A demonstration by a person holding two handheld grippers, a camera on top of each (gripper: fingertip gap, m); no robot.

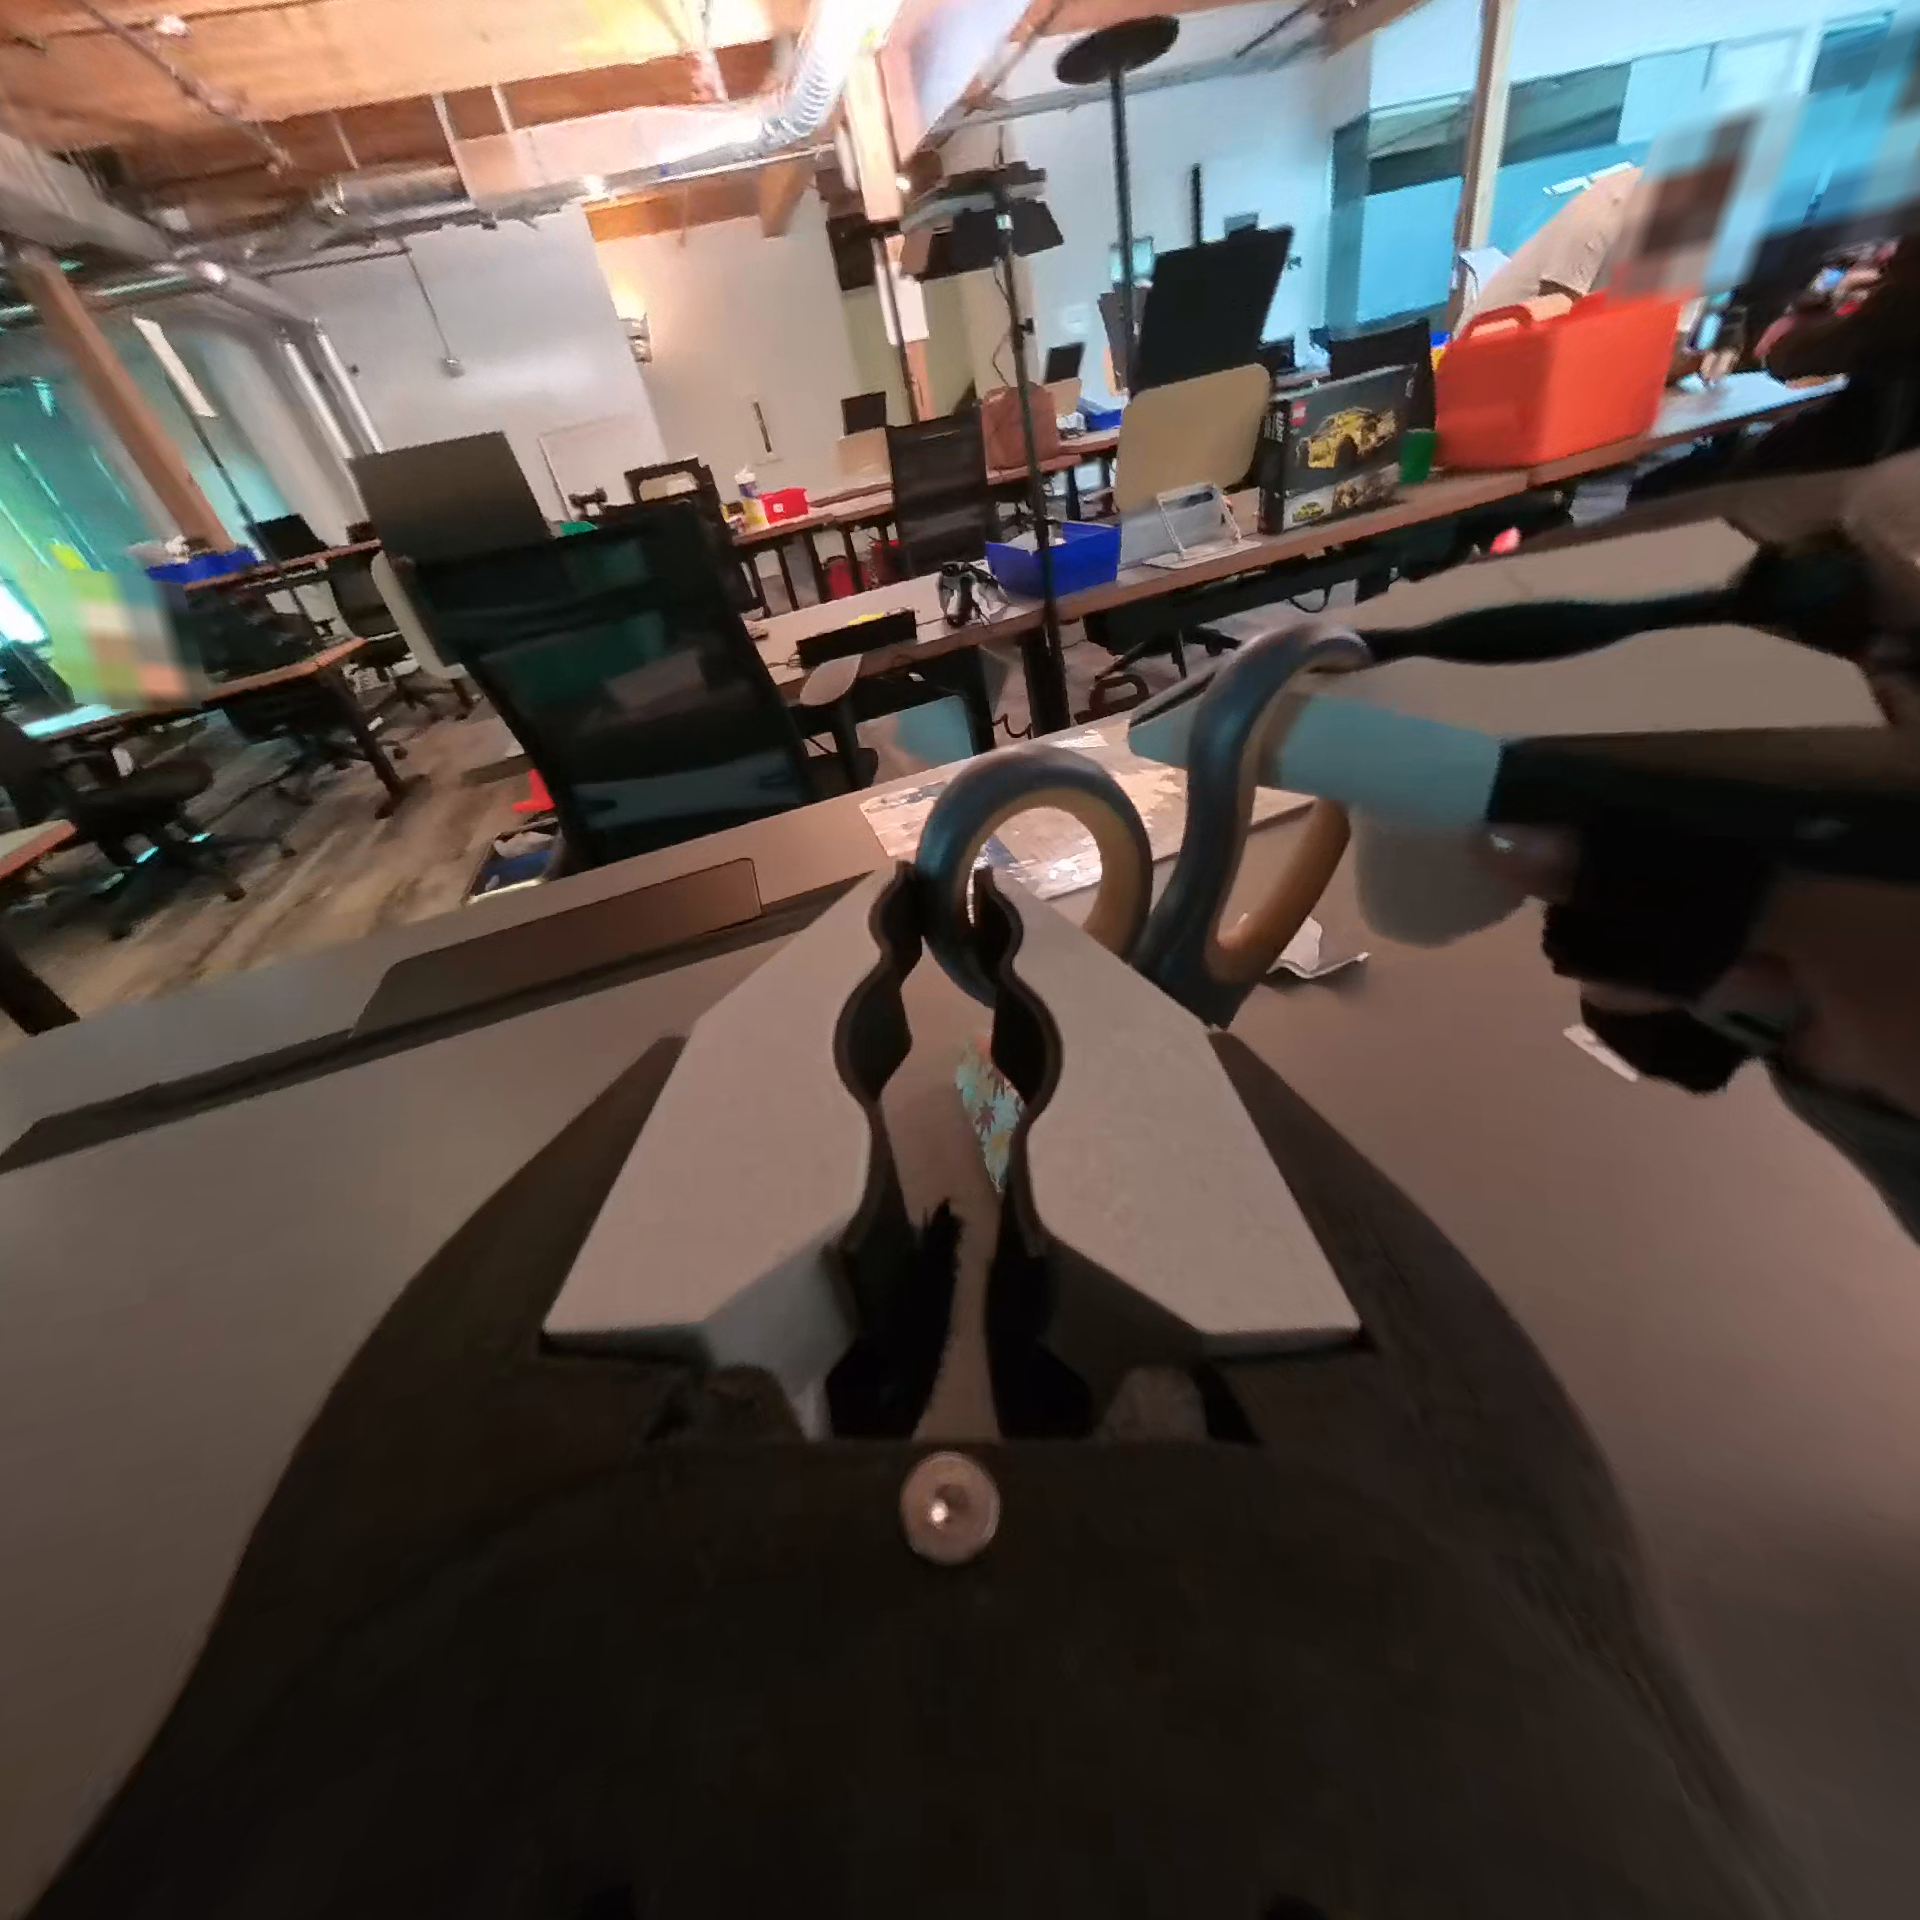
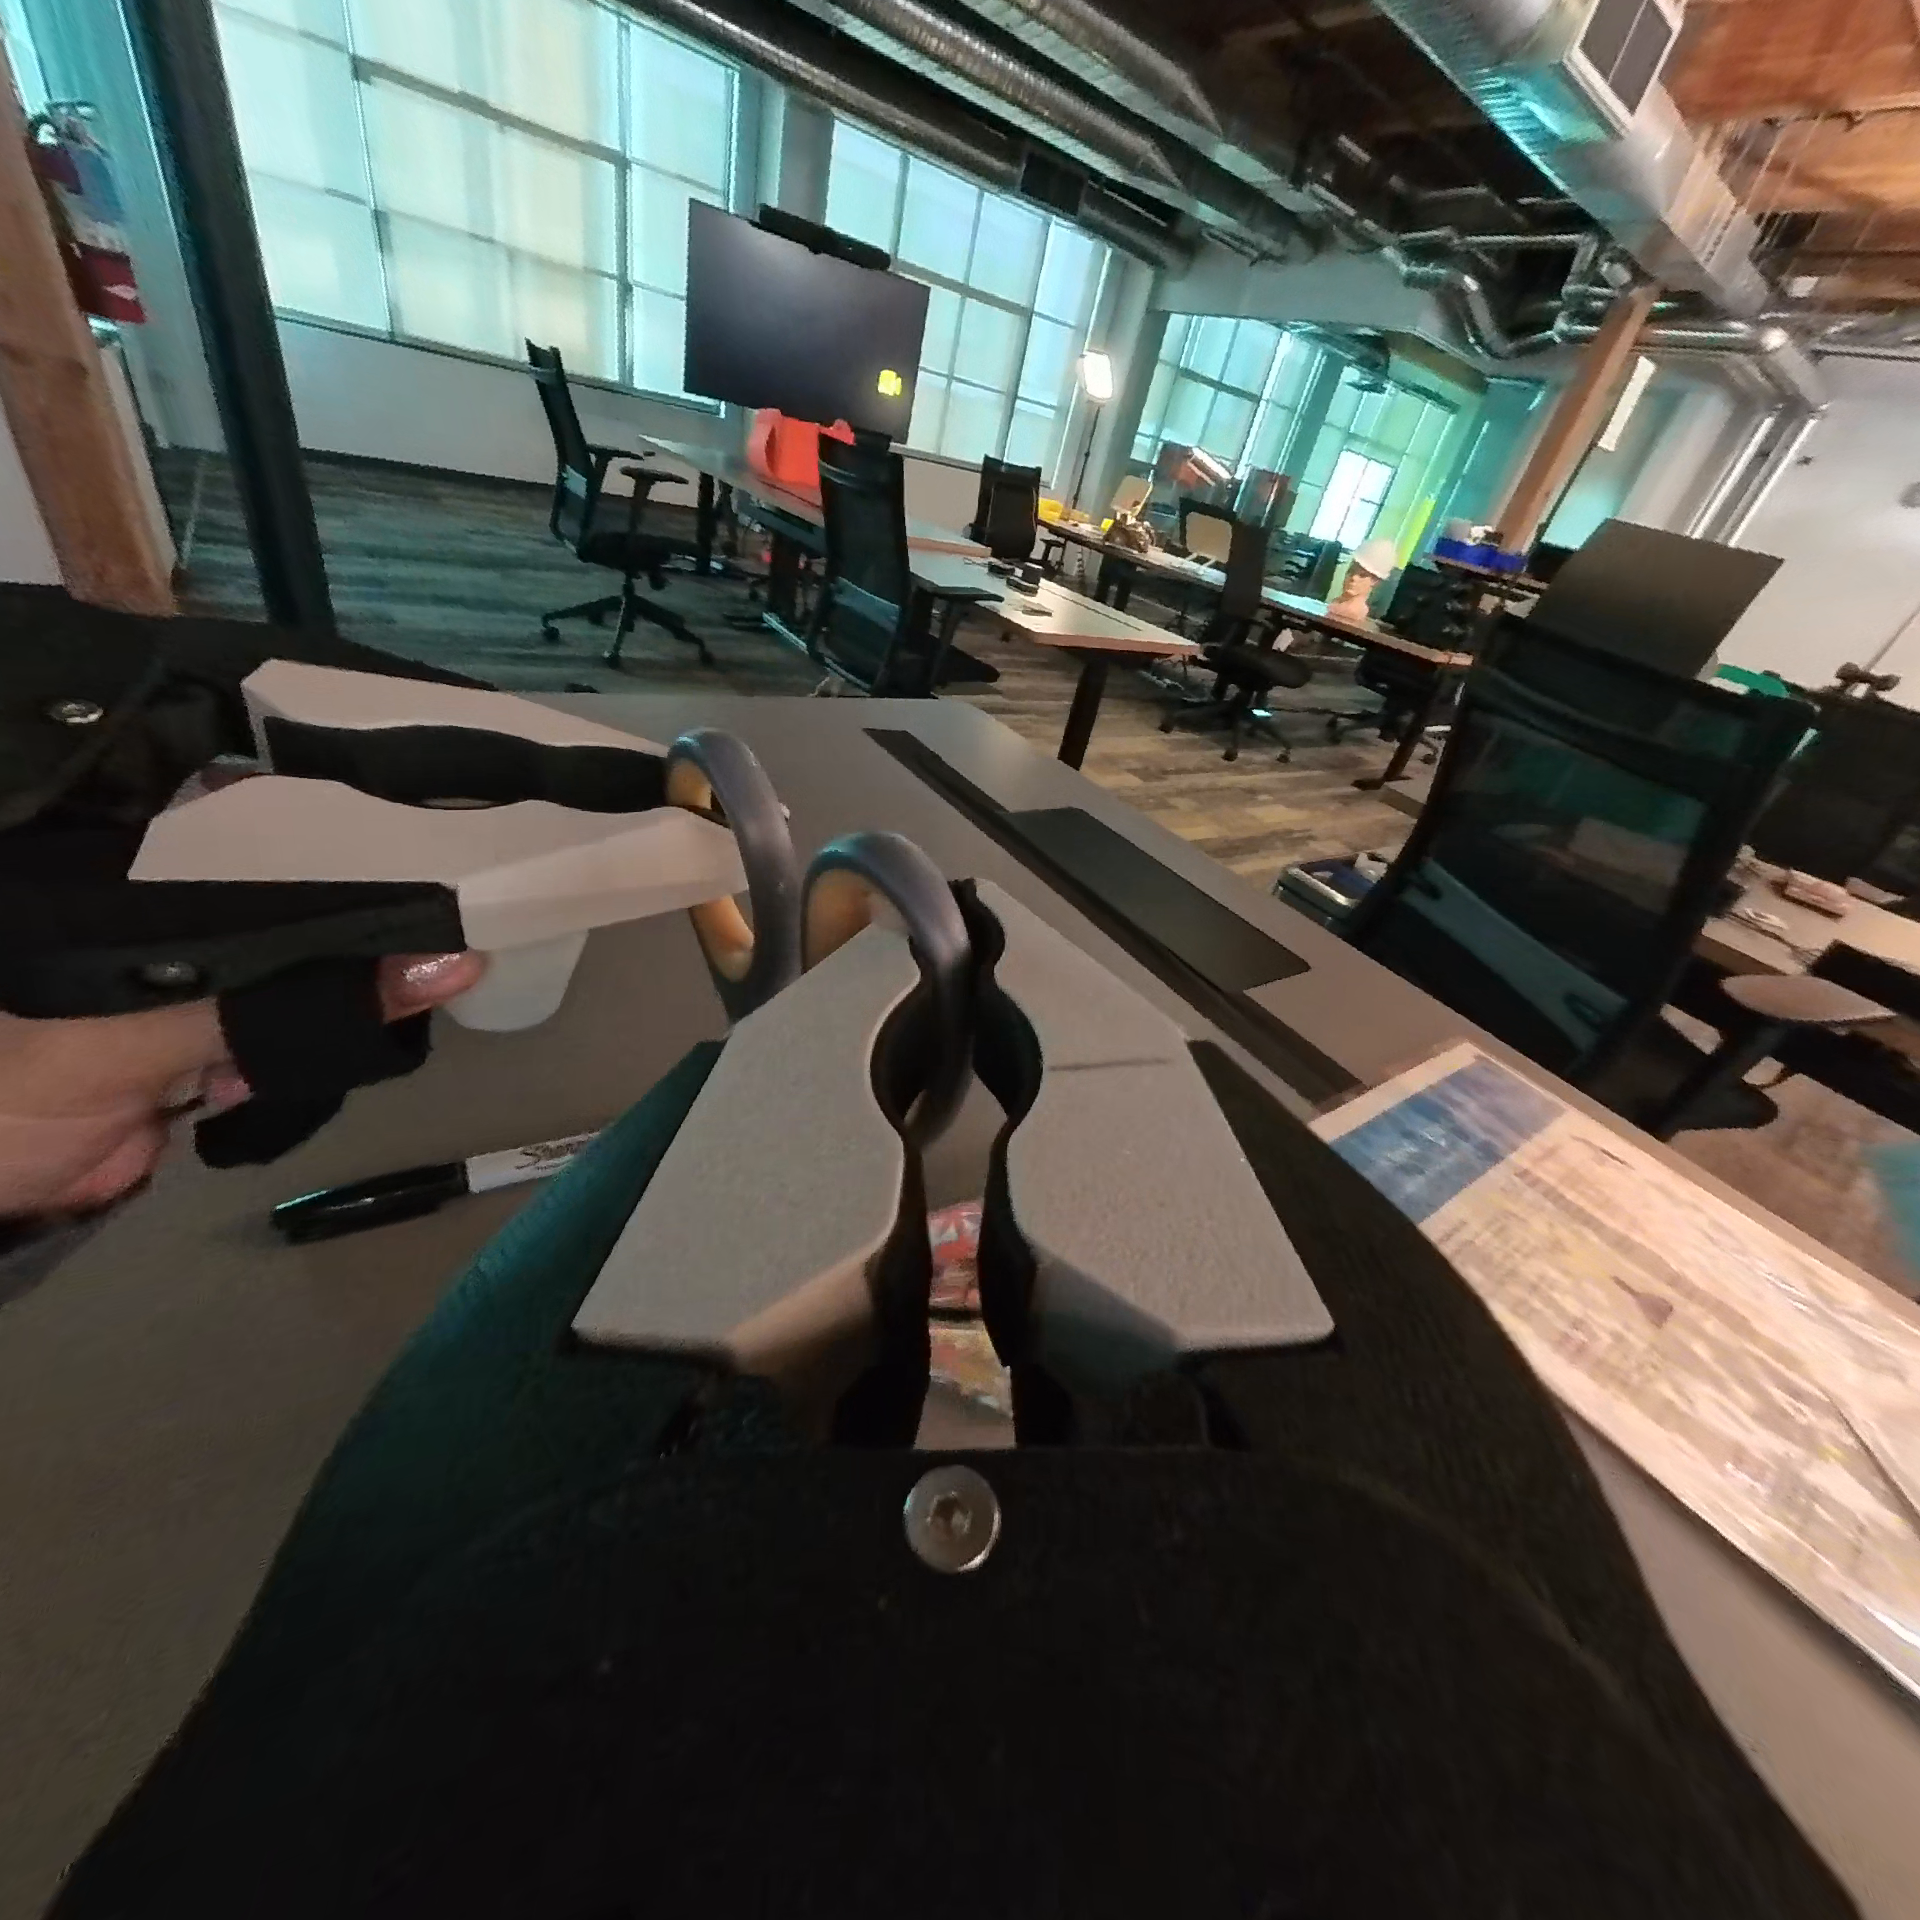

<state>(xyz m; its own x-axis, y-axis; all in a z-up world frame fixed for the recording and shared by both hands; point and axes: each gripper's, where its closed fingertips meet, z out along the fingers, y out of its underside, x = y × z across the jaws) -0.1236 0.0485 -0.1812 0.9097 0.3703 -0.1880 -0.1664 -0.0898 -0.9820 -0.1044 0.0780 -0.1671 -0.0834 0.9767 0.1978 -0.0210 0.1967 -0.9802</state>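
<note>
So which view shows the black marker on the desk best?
The right wrist view: the black marker lies in plain sight on the grey desk, below the left gripper and beside the right gripper. The left wrist view doesn't show it.

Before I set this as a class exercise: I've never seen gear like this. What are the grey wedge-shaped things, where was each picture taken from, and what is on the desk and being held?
These are two hand-held grippers, each worked by a person, each with a camera looking along its two fingers. One picture is from the left gripper, the other from the right gripper.

Both are closed on one pair of scissors, dark grey handles with tan lining. The left one pinches one handle loop, the right one the other loop. Each gripper also shows in the other's picture, with the person's hand behind the left one.

On the grey desk lie a black marker, a printed sheet and a small colourful scrap beneath the fingers.
</note>
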